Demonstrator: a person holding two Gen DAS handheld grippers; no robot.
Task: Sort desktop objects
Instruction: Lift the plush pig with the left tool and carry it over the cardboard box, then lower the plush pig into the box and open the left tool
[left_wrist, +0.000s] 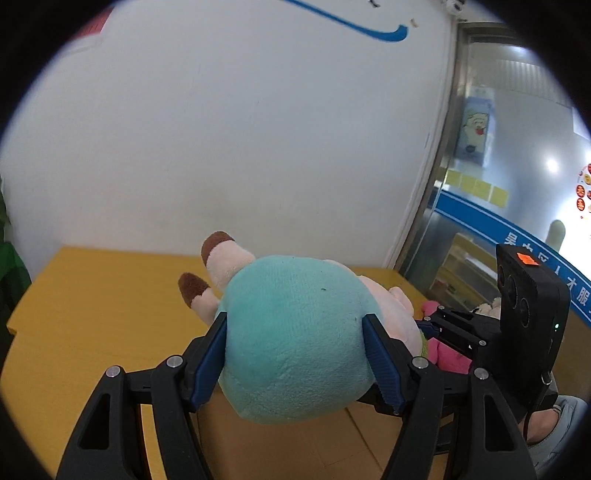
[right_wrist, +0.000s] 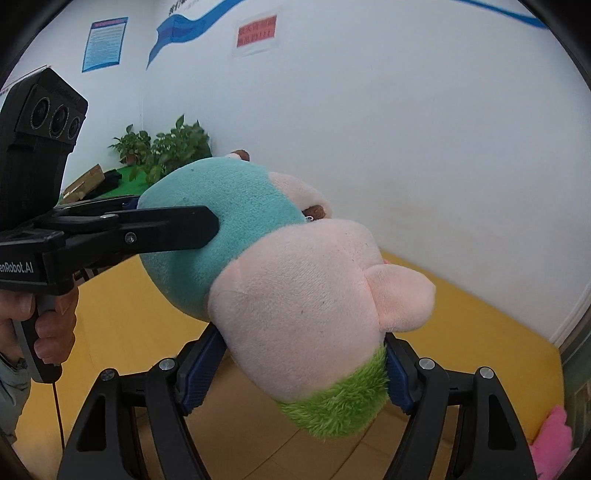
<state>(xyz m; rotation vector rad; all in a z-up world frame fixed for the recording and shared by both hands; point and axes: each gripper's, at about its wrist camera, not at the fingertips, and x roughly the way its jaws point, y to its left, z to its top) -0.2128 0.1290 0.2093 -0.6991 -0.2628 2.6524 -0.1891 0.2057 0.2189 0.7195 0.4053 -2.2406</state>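
Hanging mid-frame above the yellow table, the plush pig is mid-transfer, not yet set down; sorting looks unfinished, a pink toy waiting lower right. It is soft: teal body, pale pink head, green tuft. Left gripper pinches the body, right gripper the head.

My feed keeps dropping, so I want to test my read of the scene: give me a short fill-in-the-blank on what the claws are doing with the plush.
1. The left claw grips the plush toy on its ____-coloured body.
2. The right claw clamps the toy's pink ____.
3. The tabletop below is ____ in colour.
4. The fuzzy patch beside the right claw is ____.

Missing words: teal; head; yellow; green
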